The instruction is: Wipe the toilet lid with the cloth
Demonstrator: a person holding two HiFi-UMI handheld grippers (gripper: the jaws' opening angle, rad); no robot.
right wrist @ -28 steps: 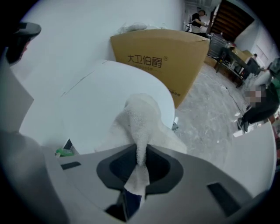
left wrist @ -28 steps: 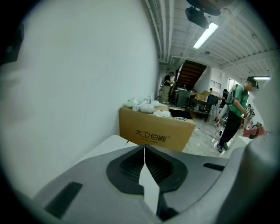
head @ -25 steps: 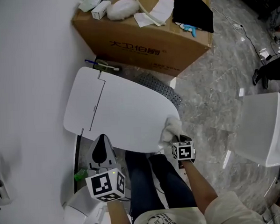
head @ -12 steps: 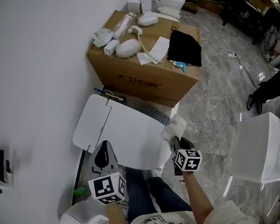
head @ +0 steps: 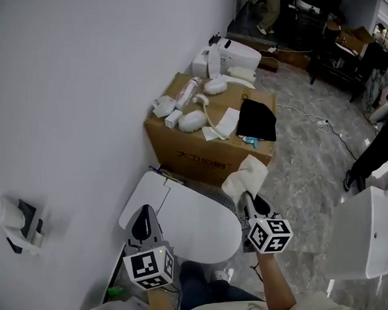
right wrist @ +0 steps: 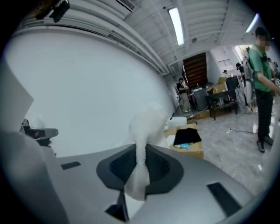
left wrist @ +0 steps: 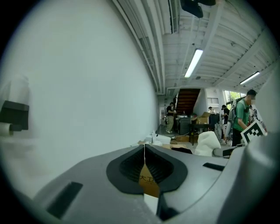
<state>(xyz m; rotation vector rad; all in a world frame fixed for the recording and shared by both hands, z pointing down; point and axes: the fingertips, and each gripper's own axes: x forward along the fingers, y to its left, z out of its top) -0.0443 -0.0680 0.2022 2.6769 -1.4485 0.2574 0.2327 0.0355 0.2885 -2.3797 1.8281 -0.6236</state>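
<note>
A: How far along does the wiping look?

B: The toilet lid [head: 184,218] lies shut at the lower centre of the head view, plain white, with no streaks or marks that I can make out. The cloth [head: 245,173] is not on it. It hangs in the air just right of the lid's edge, in front of the cardboard box [head: 204,158]. My guess is that the wiping is either done or paused. The pictures can't tell me which part of the lid is clean.

A: What would be left, then?

B: If any pass remains, the cloth has to come back down flat onto the lid. Otherwise only putting it away is left.

A: And the tongs?

B: The right gripper [right wrist: 141,151] is clamped on the cloth. In its own view a twisted strip runs down between the jaws, and a loose bunch stands above them at centre frame. The left gripper [left wrist: 144,149] has its jaws pressed together with nothing between them. It sits at the lower left of the head view, over the lid's near edge, and I cannot tell whether it touches.
</note>
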